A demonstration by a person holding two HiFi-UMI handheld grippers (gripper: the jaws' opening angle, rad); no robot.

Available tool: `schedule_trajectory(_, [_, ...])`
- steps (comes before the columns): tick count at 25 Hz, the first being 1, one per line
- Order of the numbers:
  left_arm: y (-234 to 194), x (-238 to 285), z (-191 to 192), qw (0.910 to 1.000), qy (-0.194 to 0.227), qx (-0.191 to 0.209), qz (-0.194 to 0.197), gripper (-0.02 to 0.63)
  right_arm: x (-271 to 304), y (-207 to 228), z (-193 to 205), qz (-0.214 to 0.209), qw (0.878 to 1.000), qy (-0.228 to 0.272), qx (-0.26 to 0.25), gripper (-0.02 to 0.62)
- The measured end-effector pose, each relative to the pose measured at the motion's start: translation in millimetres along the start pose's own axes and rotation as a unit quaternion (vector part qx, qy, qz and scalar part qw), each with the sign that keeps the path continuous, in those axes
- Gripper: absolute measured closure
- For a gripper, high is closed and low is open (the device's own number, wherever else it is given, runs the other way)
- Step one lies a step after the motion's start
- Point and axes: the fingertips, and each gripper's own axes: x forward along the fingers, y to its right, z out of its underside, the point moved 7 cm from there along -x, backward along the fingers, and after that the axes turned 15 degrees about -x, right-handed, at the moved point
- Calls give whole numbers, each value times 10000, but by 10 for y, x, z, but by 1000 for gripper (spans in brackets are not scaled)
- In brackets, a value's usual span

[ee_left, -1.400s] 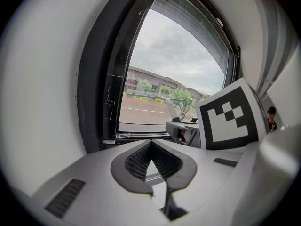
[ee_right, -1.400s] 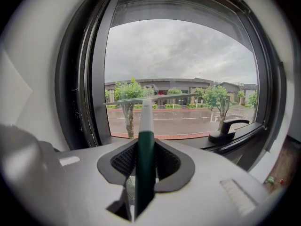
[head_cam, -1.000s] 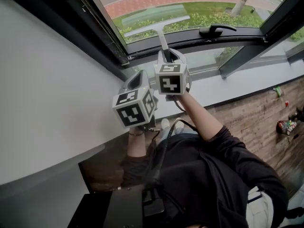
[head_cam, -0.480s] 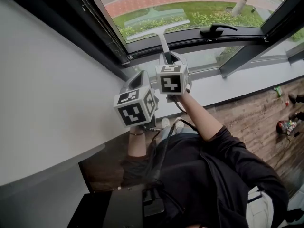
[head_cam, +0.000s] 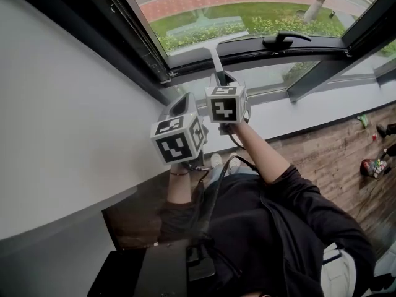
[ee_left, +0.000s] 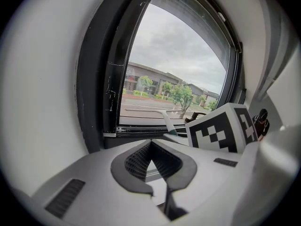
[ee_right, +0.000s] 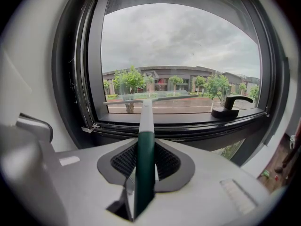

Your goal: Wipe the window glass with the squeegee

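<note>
Evidently light and stiff through the shaft yet soft along the rubber edge, judging by the squeegee (ee_right: 145, 126) pinched at its dark green grip in the right tongs (ee_right: 146, 149), blade laid across the lowest strip of the window glass (ee_right: 178, 55), just above the black frame and left of the window handle (ee_right: 230, 106). Best held right there on the grip, square and firm, for fear of twisting on the smooth plastic under pressure; left tongs (ee_left: 150, 149) pressed together on nothing, just beside the right. No brand, label or writing readable anywhere, only black-and-white square markers on the 2 cubes (head_cam: 176, 142).
</note>
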Motion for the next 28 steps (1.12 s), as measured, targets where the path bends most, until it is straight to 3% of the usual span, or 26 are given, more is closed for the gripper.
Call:
schedule_trajectory(18, [-28, 38, 49, 10000, -69, 8, -1, 607, 80, -14, 152, -21, 9998, -216, -42, 509])
schedule_trajectory(28, [103, -162, -242, 9978, 655, 3, 112, 607, -207, 95, 34, -144, 9997, 155, 81, 510])
